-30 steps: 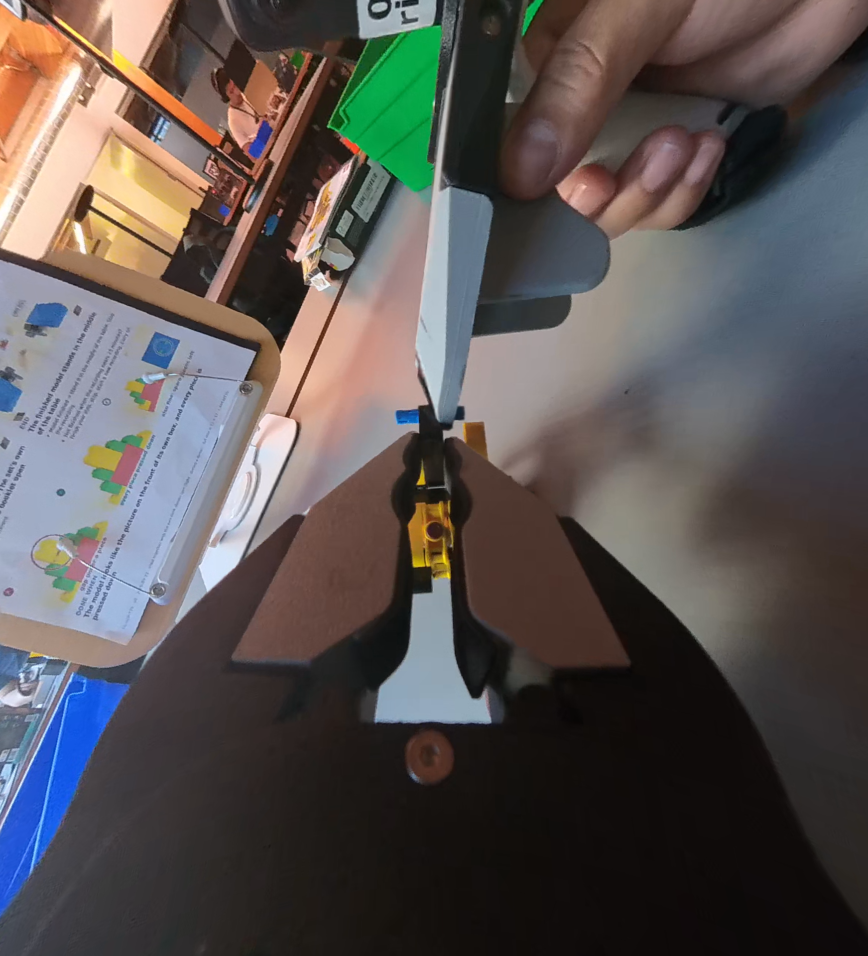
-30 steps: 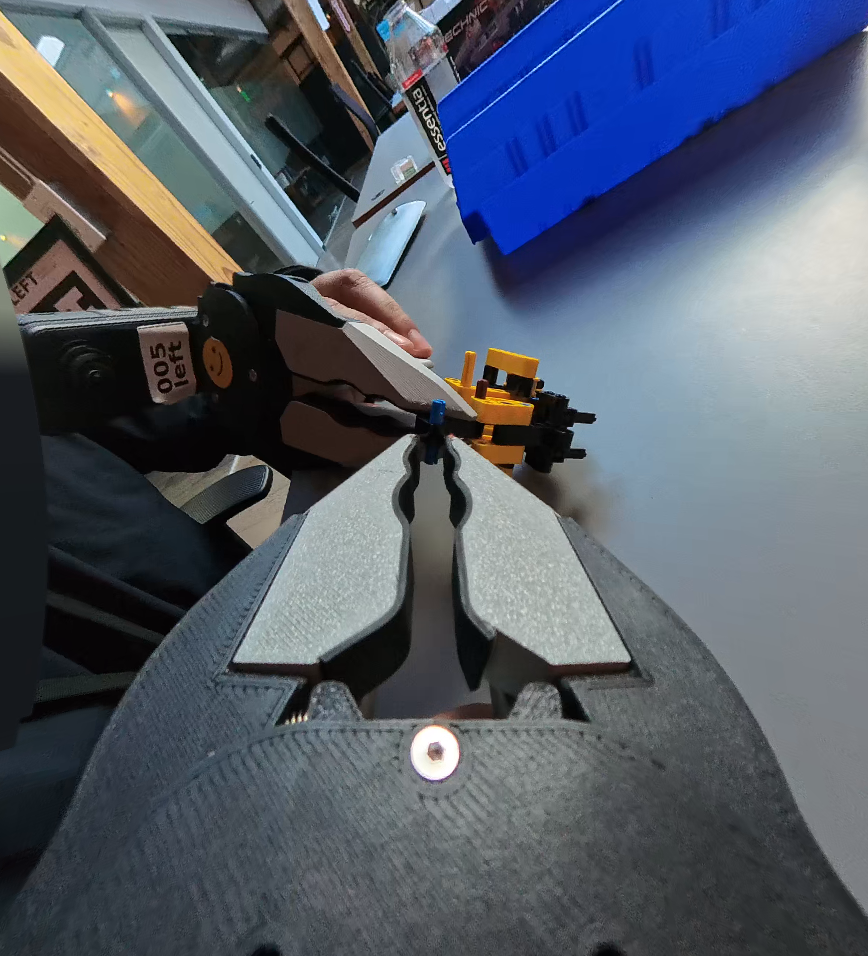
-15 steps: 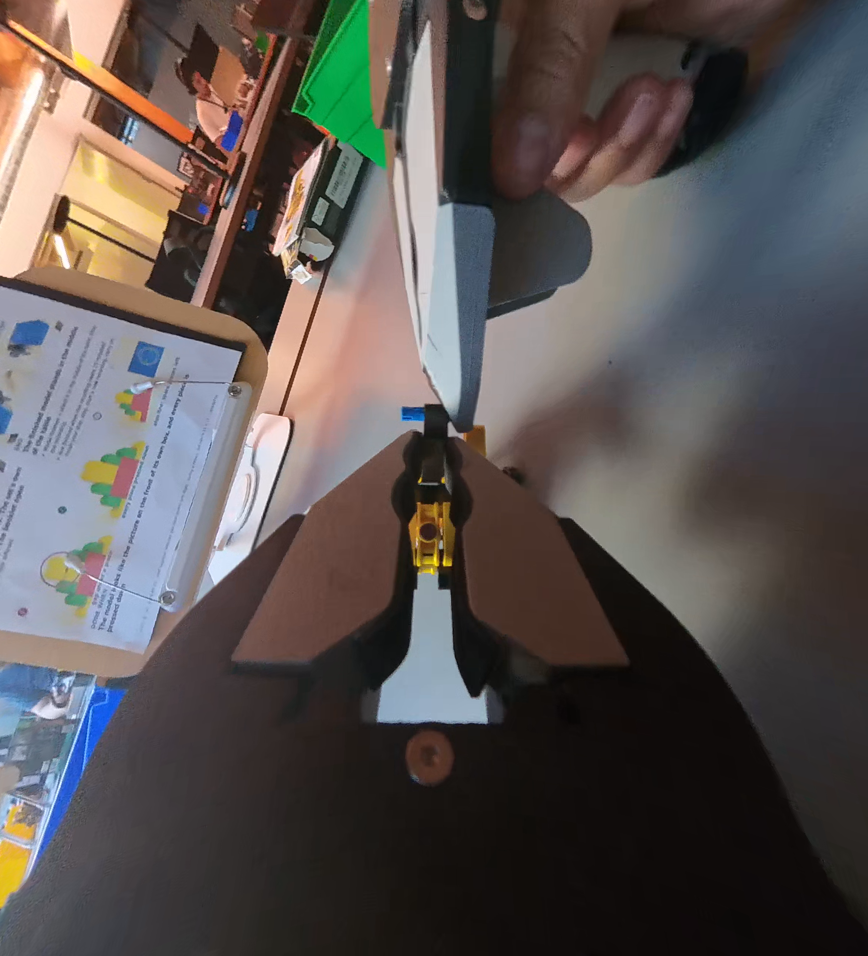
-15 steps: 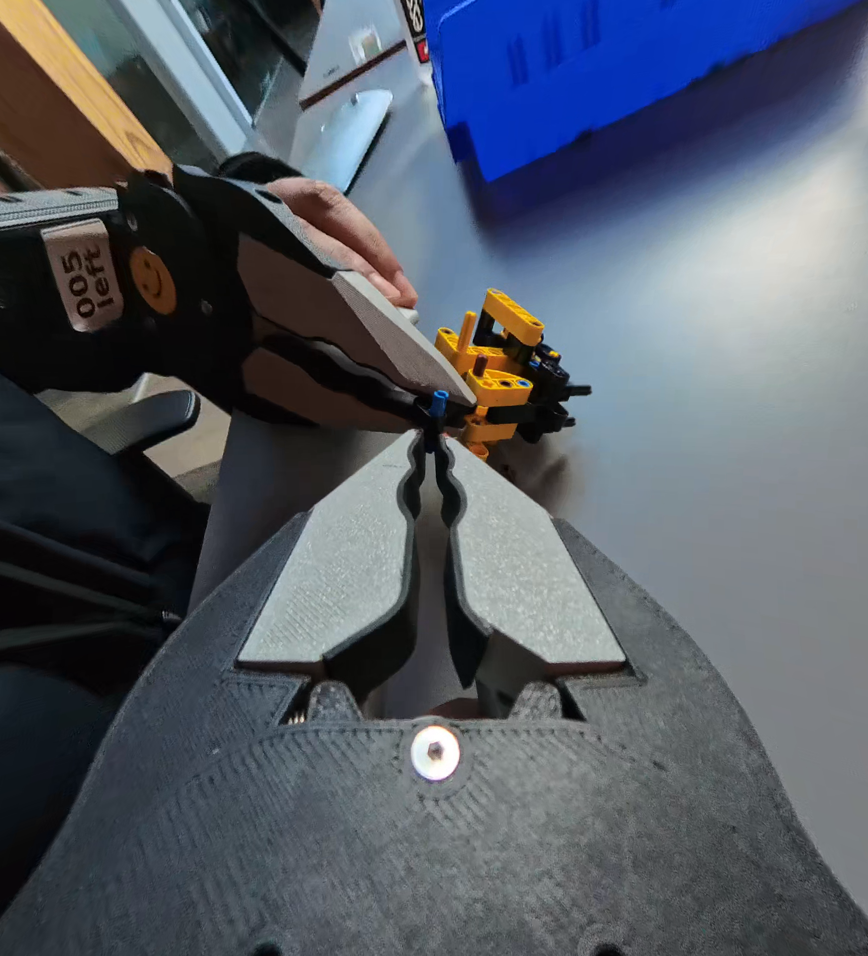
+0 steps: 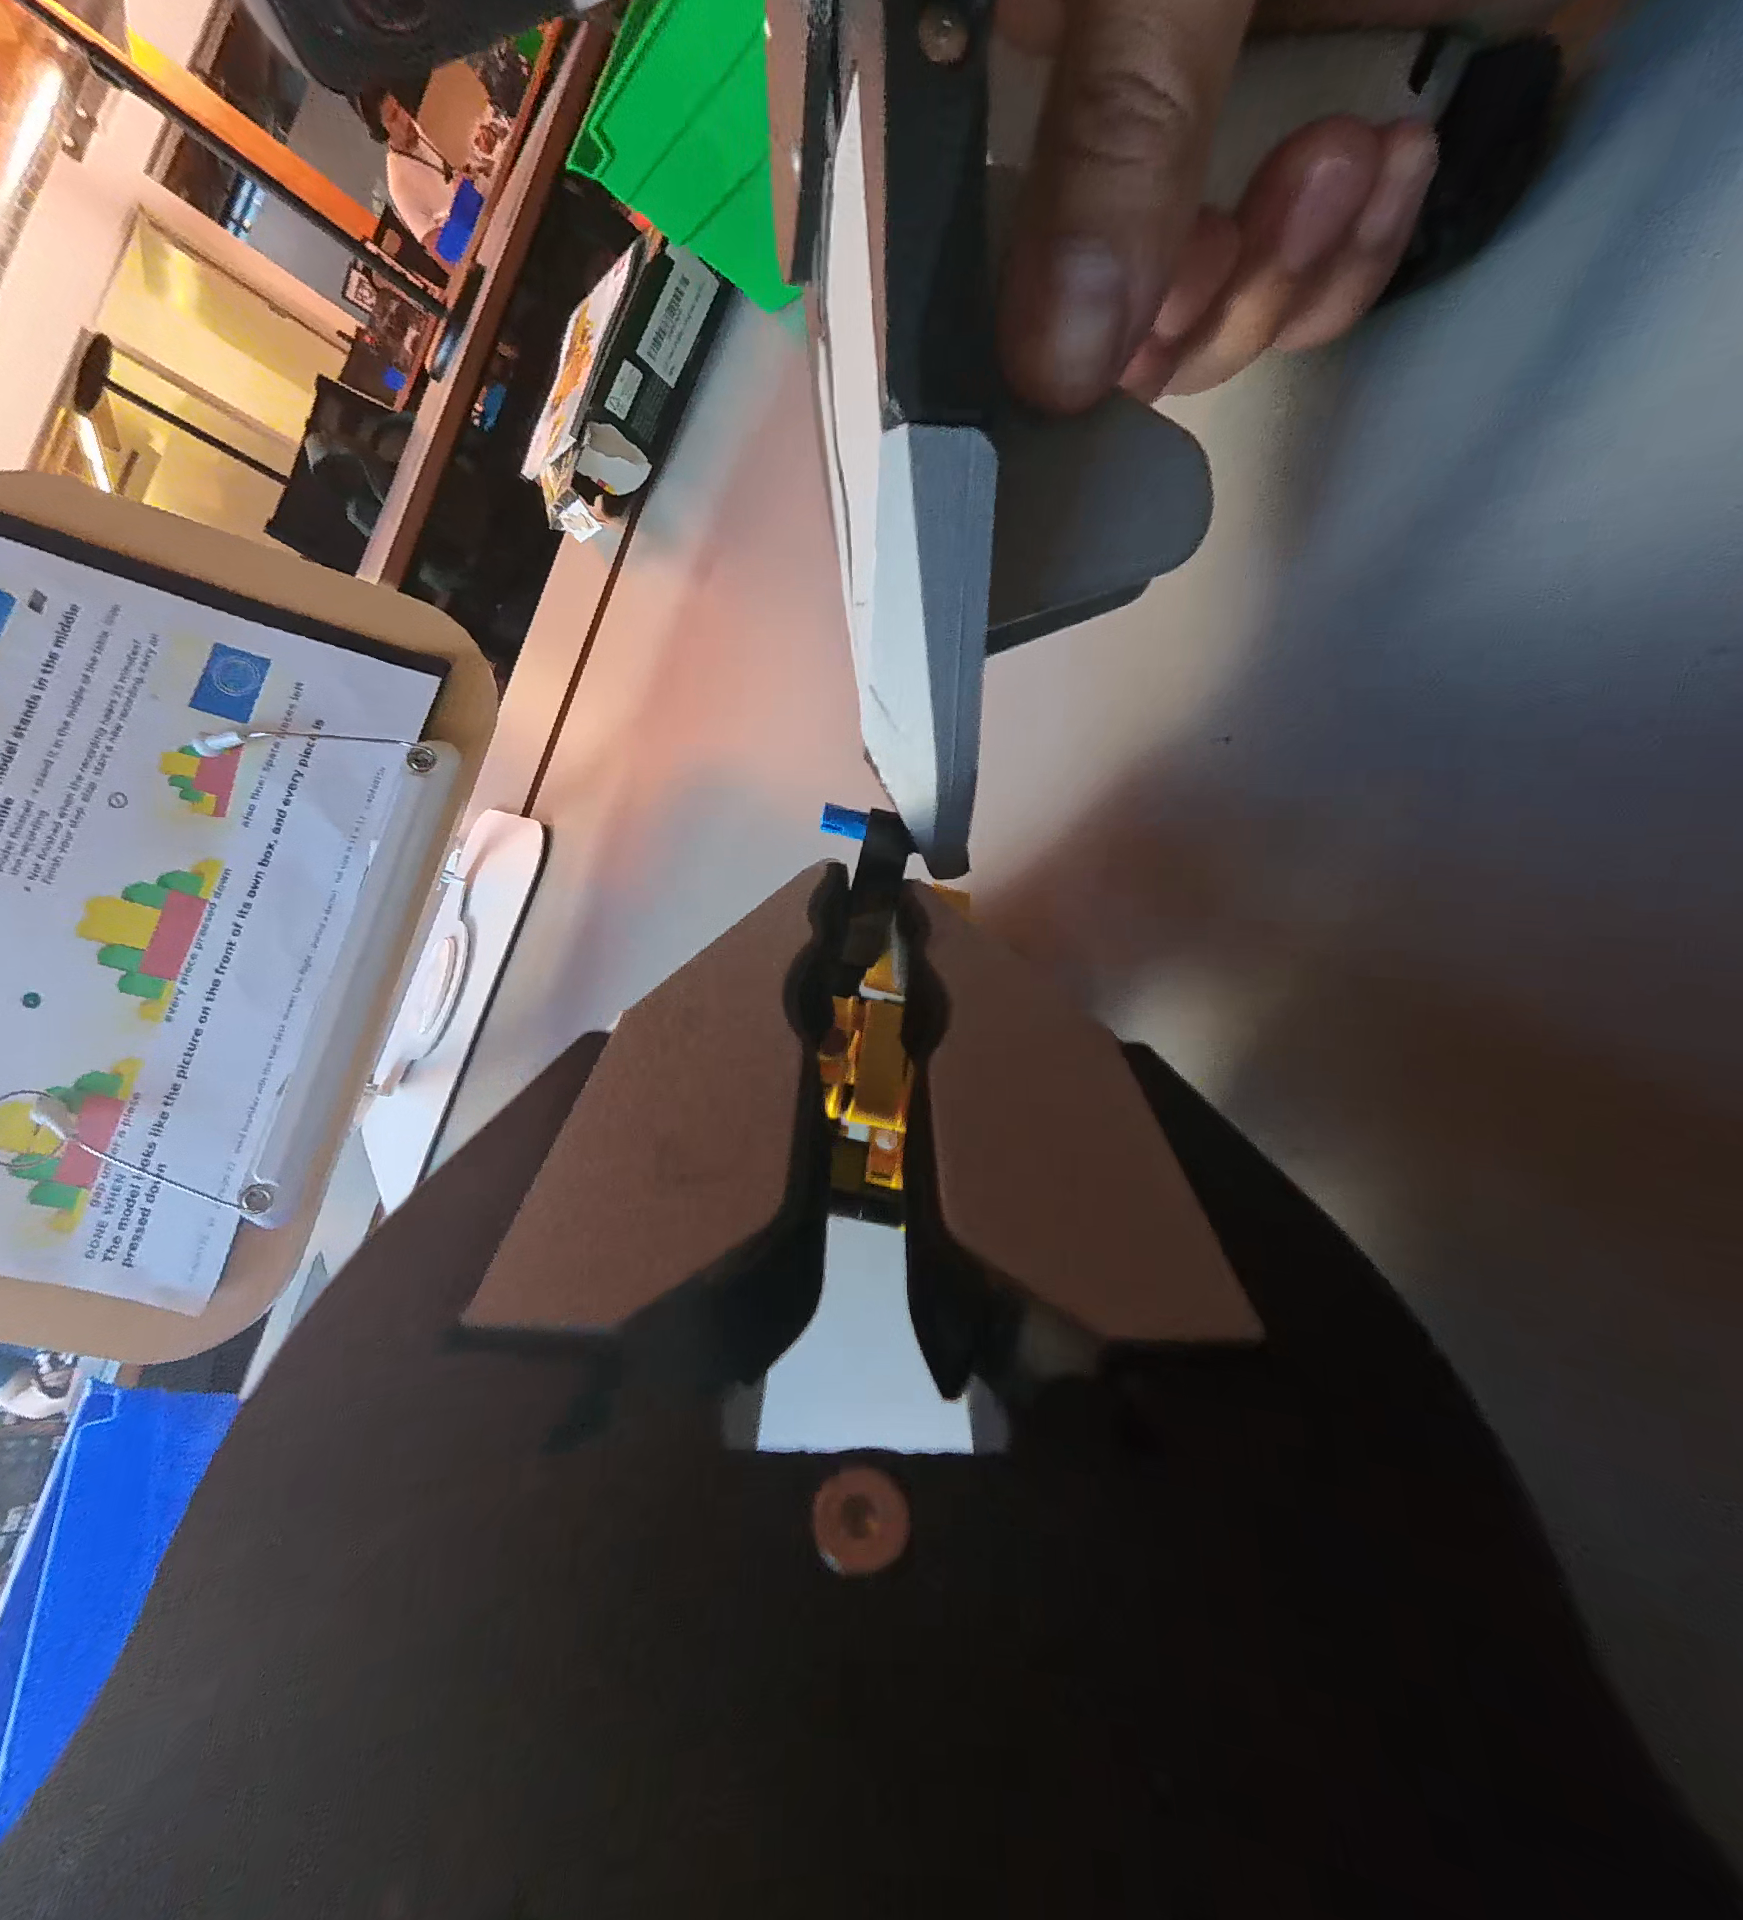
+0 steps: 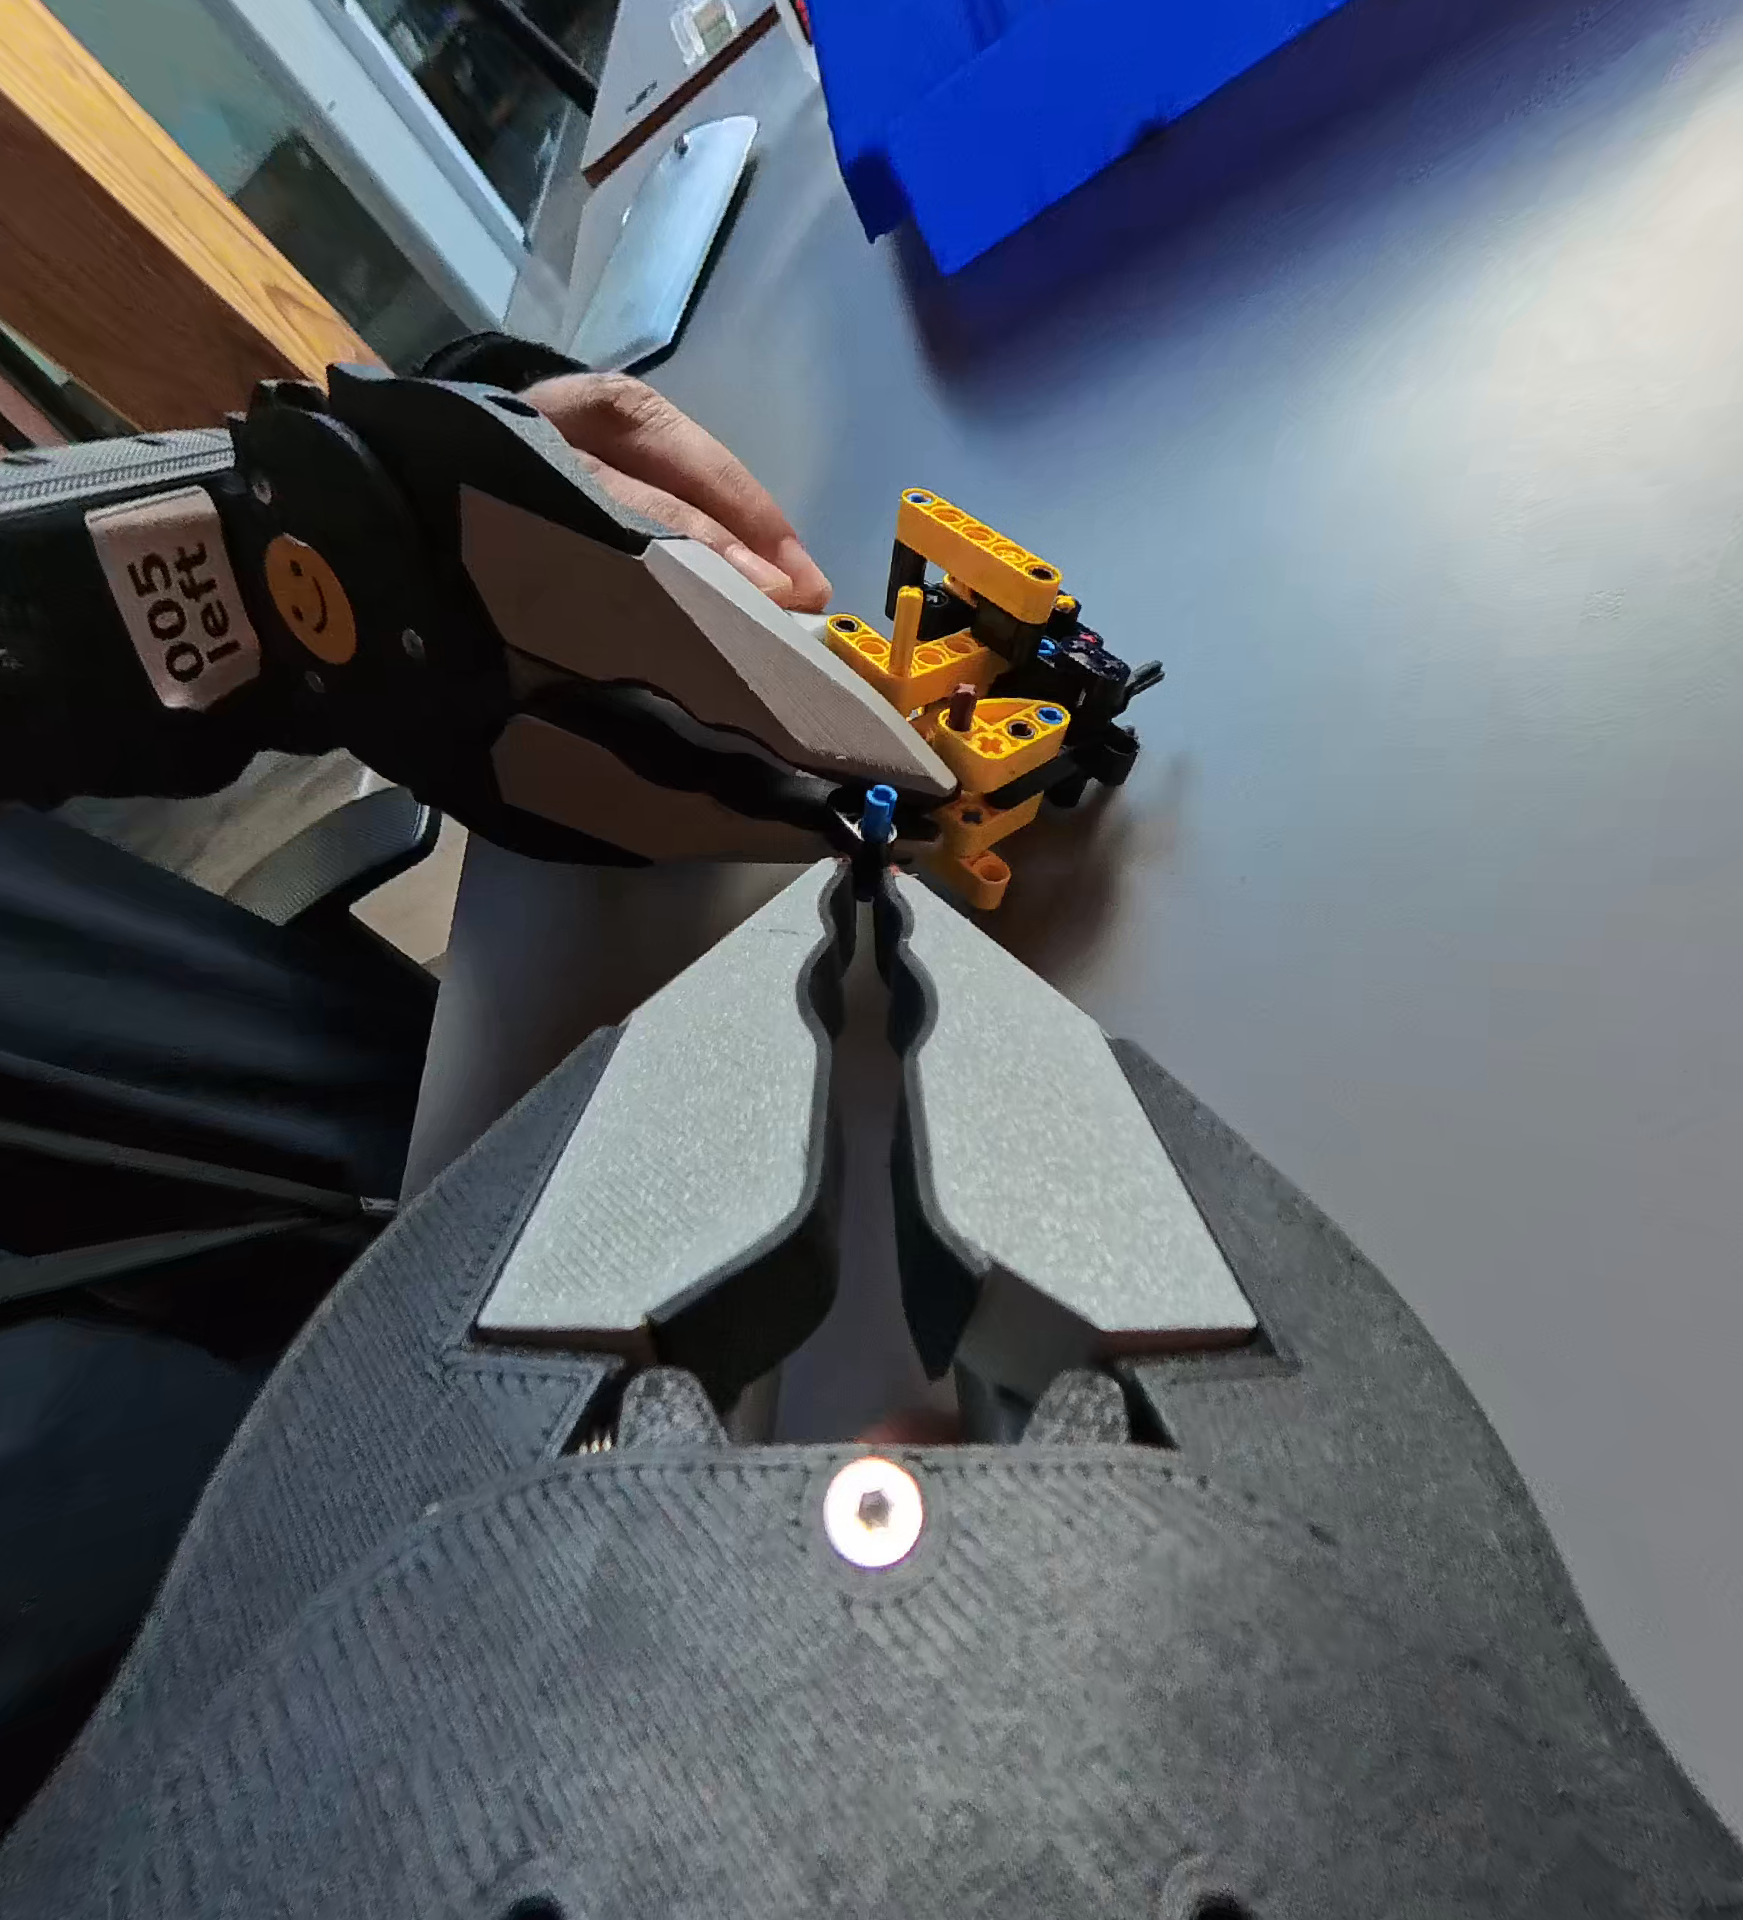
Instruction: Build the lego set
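1. Grey table carries the blue bin far off;
2. yellow-and-black lego model rests on the table, long axis pointing away from the left gripper, which is clamped on its near end;
3. right gripper is pinched on a black piece bearing the upright blue pin.
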{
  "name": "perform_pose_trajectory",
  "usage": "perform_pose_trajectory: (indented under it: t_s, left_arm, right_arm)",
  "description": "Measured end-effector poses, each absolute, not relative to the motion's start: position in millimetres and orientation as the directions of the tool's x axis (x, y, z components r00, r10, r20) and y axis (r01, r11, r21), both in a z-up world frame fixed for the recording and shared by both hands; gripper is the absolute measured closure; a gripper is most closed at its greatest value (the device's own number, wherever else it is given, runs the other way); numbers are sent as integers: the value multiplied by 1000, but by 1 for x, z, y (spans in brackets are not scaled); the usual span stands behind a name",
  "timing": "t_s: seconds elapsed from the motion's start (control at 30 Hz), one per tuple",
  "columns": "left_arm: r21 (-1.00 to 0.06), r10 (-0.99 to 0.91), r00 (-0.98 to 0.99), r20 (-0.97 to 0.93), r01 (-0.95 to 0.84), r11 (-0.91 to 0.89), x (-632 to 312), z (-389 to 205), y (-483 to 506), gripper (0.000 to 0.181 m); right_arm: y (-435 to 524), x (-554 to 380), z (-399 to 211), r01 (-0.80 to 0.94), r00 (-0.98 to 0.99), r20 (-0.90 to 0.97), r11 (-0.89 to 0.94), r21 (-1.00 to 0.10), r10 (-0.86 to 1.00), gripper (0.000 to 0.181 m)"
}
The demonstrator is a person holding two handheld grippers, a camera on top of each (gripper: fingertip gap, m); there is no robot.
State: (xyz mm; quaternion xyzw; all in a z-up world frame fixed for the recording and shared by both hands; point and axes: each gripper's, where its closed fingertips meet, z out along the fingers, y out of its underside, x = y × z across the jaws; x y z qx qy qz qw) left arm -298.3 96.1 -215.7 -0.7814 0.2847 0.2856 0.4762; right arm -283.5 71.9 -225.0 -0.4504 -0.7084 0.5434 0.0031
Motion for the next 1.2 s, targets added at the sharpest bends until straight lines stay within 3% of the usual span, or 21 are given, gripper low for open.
perform_pose_trajectory:
  t_s: [0.2,0.4,0.5,0.53,0.63,0.7,0.83,0.97,1.13,1.2]
  left_arm:
    - [-606,-180,706,-685,-689,-398,-300,-220,95,176]
    - [-462,-209,581,-787,-778,-425,-306,-229,94,176]
    - [-648,-67,701,-710,-687,-329,-307,-190,101,178]
    - [-627,-84,696,-713,-686,-370,-313,-199,100,176]
    - [-637,-76,713,-697,-664,-391,-324,-203,92,176]
    - [-672,-38,745,-665,-620,-406,-336,-200,92,176]
    - [-719,-36,786,-617,-582,-380,-336,-197,92,176]
    - [-724,-53,789,-612,-586,-364,-330,-197,93,176]
    - [-724,-57,786,-615,-592,-354,-324,-195,95,176]
    - [-720,-57,781,-622,-599,-351,-324,-195,95,176]
  right_arm:
    - [71,-285,-234,583,-701,-329,243,-775,633,180]
    - [64,-287,-250,601,-740,-348,334,-726,575,181]
    - [36,-278,-260,578,-794,-358,429,-694,491,181]
    - [37,-287,-259,529,-814,-272,461,-712,513,181]
    - [53,-292,-257,621,-750,-388,367,-693,536,181]
    - [65,-295,-249,605,-740,-362,325,-727,567,181]
    - [83,-301,-226,540,-714,-313,208,-816,626,159]
    - [93,-312,-192,457,-695,-343,20,-889,632,168]
    - [82,-314,-193,510,-685,-425,-26,-859,592,164]
    - [82,-317,-189,509,-678,-449,-68,-858,582,175]
